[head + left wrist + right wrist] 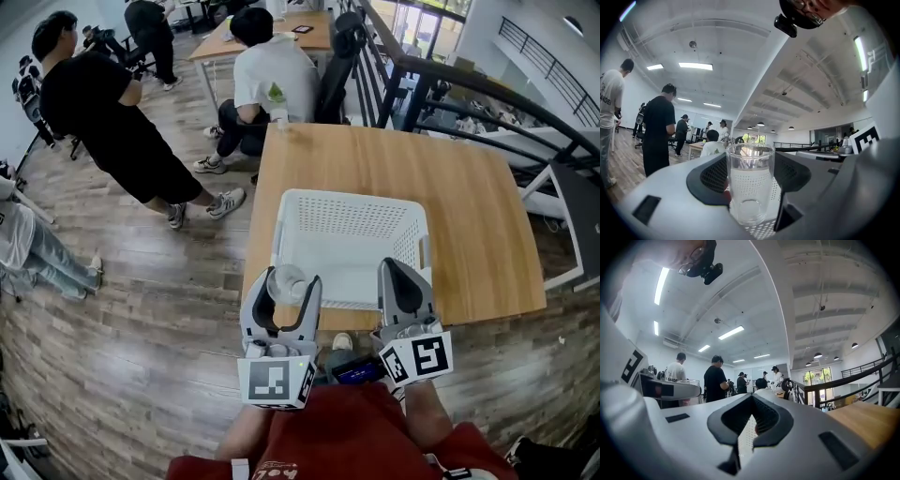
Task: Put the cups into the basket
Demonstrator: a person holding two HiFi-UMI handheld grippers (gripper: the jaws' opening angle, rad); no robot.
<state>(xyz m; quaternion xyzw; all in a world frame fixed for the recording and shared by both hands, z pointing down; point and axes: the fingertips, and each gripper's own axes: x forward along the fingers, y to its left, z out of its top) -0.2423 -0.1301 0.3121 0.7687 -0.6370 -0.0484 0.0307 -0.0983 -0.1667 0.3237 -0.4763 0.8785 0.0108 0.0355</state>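
I've got the left gripper [285,284] at lower centre of the head view, pointing level, its jaws spread wide and clamped on either side of a clear glass cup [750,183]. The cup stands upright between the dark pads. From the head view it sits right at the lower left corner of the white perforated basket [349,221], though I can't tell whether it's inside the rim or just short of it. The right gripper [403,272] is just to the right, at the basket's lower right corner, with its jaws together and nothing in them. The basket rests on the wooden table [469,187], near the table's lower edge. In the upper left, a person in black [103,122] stands on the plank floor, and a person in white [272,80] sits at the top edge of the table.
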